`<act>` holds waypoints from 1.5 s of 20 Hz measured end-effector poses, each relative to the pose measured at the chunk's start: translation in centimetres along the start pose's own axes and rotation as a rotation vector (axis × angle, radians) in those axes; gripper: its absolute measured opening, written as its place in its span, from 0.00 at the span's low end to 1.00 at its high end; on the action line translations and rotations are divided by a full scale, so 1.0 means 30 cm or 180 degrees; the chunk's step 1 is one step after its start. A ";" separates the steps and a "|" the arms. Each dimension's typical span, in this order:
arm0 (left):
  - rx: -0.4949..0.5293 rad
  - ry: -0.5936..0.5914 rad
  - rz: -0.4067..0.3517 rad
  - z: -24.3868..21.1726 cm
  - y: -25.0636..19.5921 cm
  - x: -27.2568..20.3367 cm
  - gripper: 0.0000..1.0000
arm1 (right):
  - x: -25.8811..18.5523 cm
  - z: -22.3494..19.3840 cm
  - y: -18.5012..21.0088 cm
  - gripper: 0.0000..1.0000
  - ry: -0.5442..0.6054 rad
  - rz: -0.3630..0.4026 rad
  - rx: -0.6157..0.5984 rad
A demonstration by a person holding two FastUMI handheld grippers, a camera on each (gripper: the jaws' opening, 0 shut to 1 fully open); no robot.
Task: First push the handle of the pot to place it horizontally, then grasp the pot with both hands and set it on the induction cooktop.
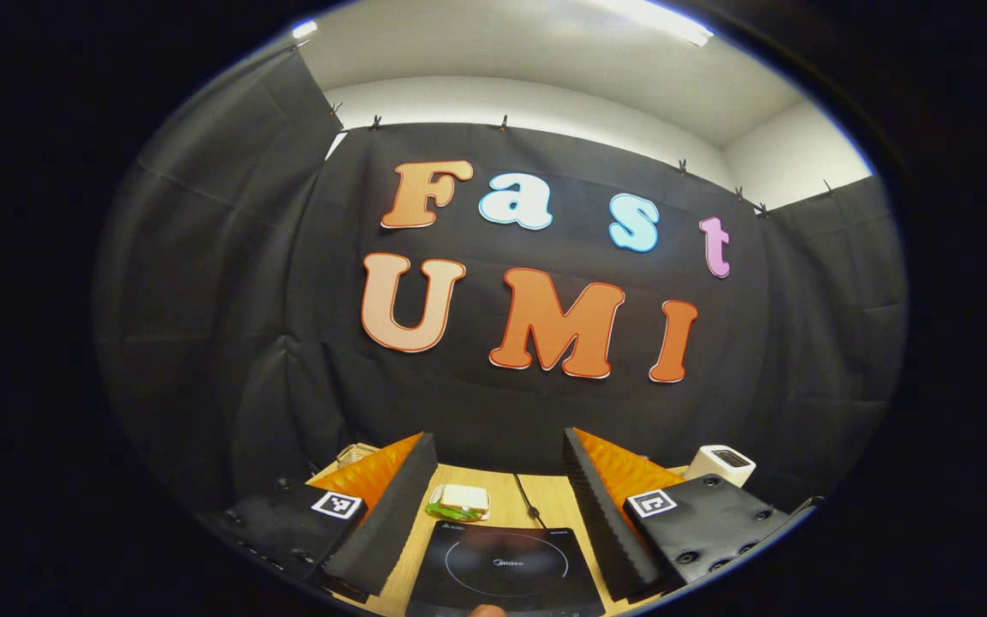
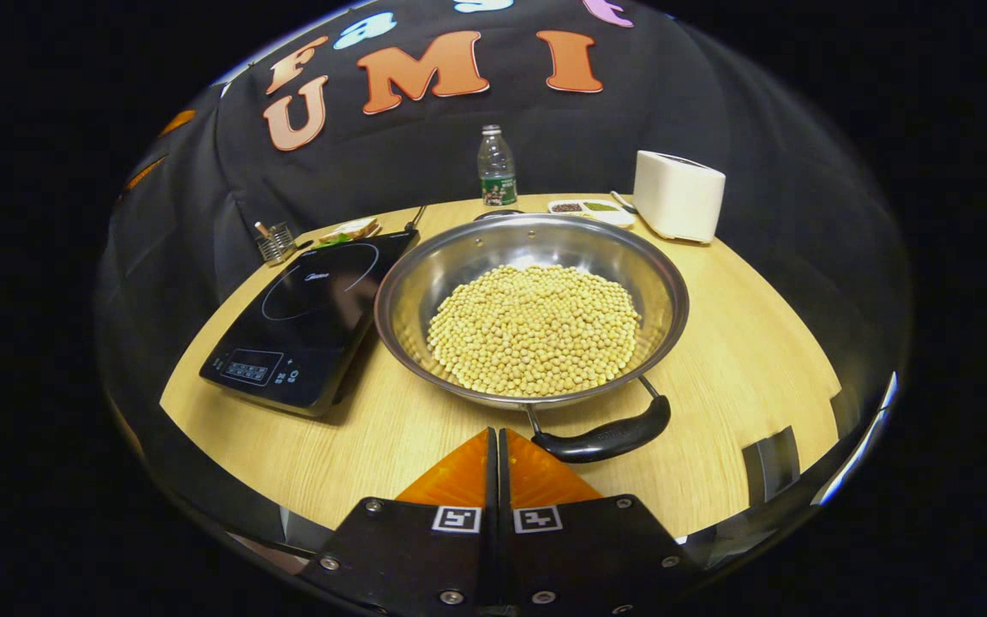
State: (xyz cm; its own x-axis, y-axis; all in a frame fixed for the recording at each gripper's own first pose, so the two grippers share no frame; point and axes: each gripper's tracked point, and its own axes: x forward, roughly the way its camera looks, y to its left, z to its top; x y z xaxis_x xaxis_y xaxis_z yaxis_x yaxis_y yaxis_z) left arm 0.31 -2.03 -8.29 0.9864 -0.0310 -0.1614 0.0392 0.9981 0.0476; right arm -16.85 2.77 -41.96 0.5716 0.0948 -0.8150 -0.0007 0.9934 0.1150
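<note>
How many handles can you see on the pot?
1: a loop handle on the pot's near rim, just ahead of the right gripper. A second may sit at the far rim, but that is unclear.

each gripper (image 2: 498,450) – black plates, screws, square coded tags.

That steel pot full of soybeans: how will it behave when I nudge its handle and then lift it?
The pot looks heavy: the soybeans cover its bottom. It will probably slide or pivot on the smooth wooden table rather than tip. If tilted, the loose beans may shift and spill over the low rim.
</note>
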 end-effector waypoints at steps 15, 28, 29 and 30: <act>0.0157 -0.0164 -0.0172 0.061 -0.112 -0.032 0.97 | 0.068 0.016 -0.265 0.00 0.0050 -0.0467 0.0364; 0.0266 -0.0237 -0.0145 0.096 -0.132 -0.021 0.97 | 0.155 0.102 -0.465 0.00 0.0010 -0.0850 0.0533; 0.0267 -0.0227 -0.0147 0.093 -0.134 -0.018 0.96 | 0.161 0.108 -0.476 0.00 0.0009 -0.0861 0.0559; 0.0270 -0.0219 -0.0142 0.091 -0.132 -0.014 0.96 | 0.168 0.117 -0.486 0.00 0.0008 -0.0865 0.0582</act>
State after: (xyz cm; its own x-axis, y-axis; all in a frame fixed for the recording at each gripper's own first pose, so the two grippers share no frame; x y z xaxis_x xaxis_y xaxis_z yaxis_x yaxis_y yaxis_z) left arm 0.19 -6.12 -5.72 0.9919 -0.0817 -0.0971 0.0936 0.9876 0.1258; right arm -11.08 -11.47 -45.74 0.5287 -0.1718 -0.8312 0.2990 0.9542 -0.0071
